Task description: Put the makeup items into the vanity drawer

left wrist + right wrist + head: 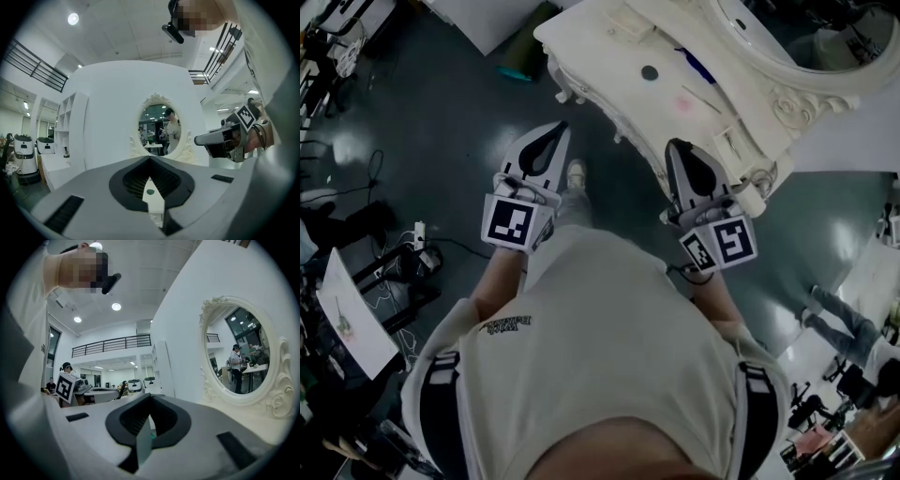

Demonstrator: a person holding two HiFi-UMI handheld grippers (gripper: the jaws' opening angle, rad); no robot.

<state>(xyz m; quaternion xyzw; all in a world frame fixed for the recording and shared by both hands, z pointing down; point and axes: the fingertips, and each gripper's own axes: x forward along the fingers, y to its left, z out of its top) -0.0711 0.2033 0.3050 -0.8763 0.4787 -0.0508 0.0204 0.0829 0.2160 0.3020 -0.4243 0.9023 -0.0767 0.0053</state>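
Observation:
The white vanity (609, 47) stands at the upper right of the head view, its oval mirror (806, 37) at the far right. On its top lie a small dark round item (650, 72), a blue pen-like stick (698, 66), a pink smudge-like item (682, 105) and a thin stick (705, 100). No drawer shows. My left gripper (557, 129) hangs over the dark floor, left of the vanity, shut and empty. My right gripper (674, 146) is at the vanity's front edge, shut and empty. The mirror (161, 129) faces the left gripper (150, 159); the mirror (239, 352) lies right of the right gripper (150, 397).
A teal object (517, 70) lies on the floor by the vanity's left corner. Cables and a power strip (420, 234) and a white board (356, 314) are at the left. My shoe (575, 173) shows between the grippers. White shelving (70, 131) stands beyond the left gripper.

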